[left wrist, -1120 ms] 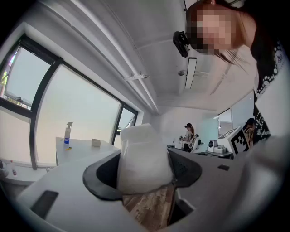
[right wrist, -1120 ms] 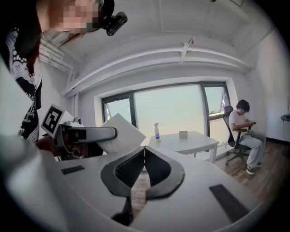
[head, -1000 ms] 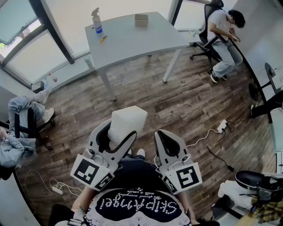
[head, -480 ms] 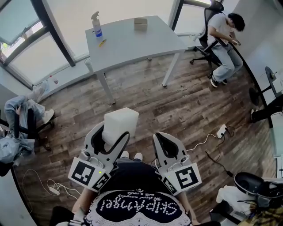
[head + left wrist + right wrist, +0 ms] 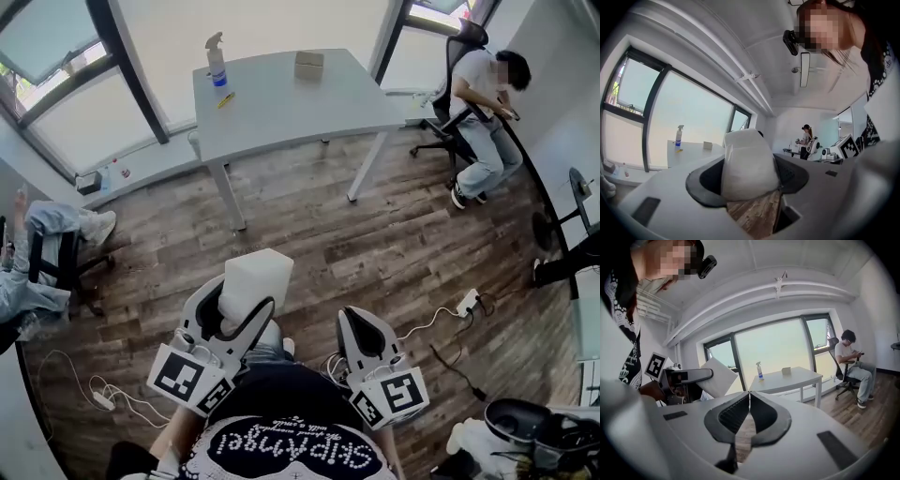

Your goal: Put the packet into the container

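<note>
We've got the packet (image 5: pixel 255 286) gripped, not yet delivered.
Our left claw (image 5: pixel 244 311) pinches it above the floor (image 5: pixel 375 244); right claw (image 5: pixel 749 397) is pressed together, empty; the desk (image 5: pixel 281 98) stands well apart.

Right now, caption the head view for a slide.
Left gripper holds a white packet above the wood floor; right gripper shut, empty.
</note>
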The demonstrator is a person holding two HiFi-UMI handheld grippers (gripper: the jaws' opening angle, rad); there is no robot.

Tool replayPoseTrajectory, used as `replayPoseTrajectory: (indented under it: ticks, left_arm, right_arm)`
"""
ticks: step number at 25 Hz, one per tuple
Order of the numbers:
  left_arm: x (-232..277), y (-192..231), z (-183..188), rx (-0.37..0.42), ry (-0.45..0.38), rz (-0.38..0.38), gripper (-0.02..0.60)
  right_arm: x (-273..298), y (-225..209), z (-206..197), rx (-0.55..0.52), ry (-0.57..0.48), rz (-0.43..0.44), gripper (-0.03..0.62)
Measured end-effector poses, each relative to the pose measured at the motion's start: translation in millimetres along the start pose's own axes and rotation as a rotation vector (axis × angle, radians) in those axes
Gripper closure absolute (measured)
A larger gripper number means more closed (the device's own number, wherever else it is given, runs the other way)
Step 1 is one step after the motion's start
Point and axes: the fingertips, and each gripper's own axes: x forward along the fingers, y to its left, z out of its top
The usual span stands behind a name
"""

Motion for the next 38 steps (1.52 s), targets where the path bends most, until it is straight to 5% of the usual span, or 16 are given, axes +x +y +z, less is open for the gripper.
replayPoseTrajectory:
  ticks: [38]
  left_arm:
    - [130,155,59,0.061,-0.011,-0.022,0.301]
  right_arm:
    - [193,-46,67,0.02,-0.012,-0.022,0.579]
